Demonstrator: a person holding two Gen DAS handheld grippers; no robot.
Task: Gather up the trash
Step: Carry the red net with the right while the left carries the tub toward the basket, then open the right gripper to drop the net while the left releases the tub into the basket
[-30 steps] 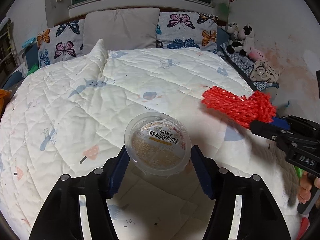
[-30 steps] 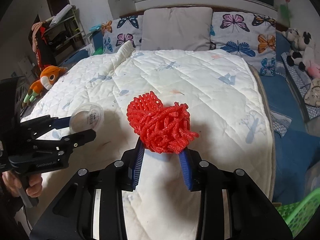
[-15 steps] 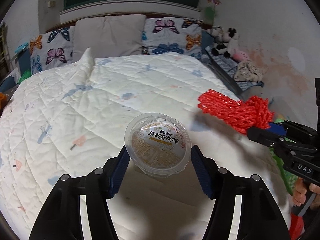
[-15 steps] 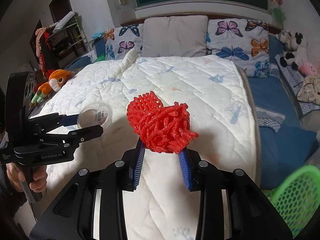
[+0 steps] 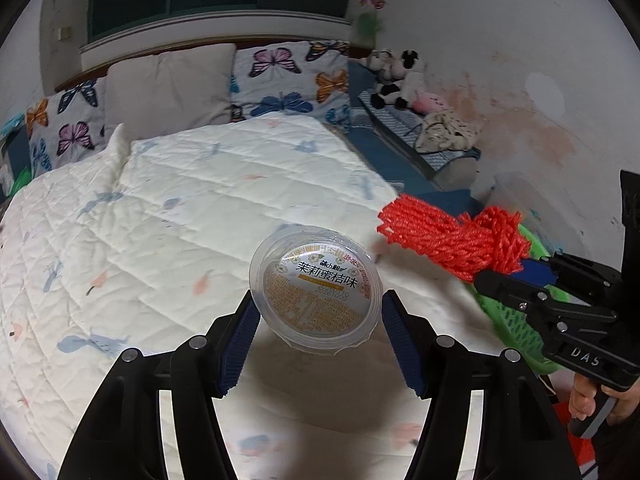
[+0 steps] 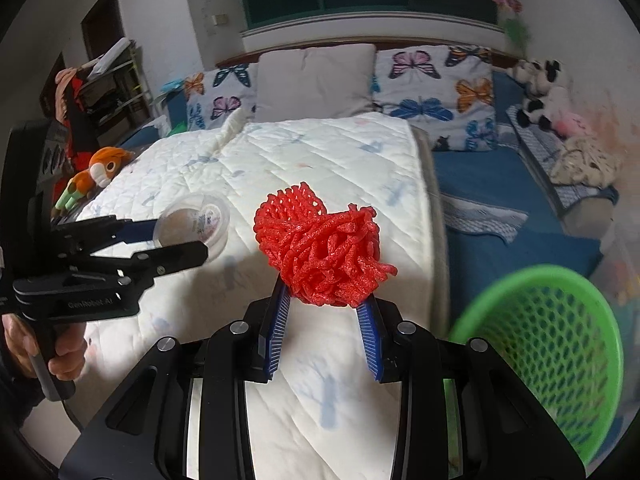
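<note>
My left gripper (image 5: pixel 316 312) is shut on a clear plastic jelly cup (image 5: pixel 314 290) with an orange printed lid, held above the white quilted bed (image 5: pixel 180 220). My right gripper (image 6: pixel 325 308) is shut on a red foam fruit net (image 6: pixel 320 252), also above the bed. In the left wrist view the red net (image 5: pixel 452 242) and right gripper (image 5: pixel 516 276) are at the right, over a green mesh basket (image 5: pixel 508 320). In the right wrist view the cup (image 6: pixel 196 224) and left gripper (image 6: pixel 168 242) are at the left, and the green basket (image 6: pixel 560 336) stands at lower right beside the bed.
Butterfly pillows (image 5: pixel 288 80) and a grey pillow (image 5: pixel 168 92) lie at the headboard. Plush toys (image 5: pixel 396 76) sit on a blue mattress (image 6: pixel 500 200) right of the bed. An orange plush toy (image 6: pixel 100 168) and a shelf (image 6: pixel 100 92) are at the left.
Both grippers have swung to the right with their loads, towards the bed's right edge. The green basket has come into view, larger and closer in the right wrist view.
</note>
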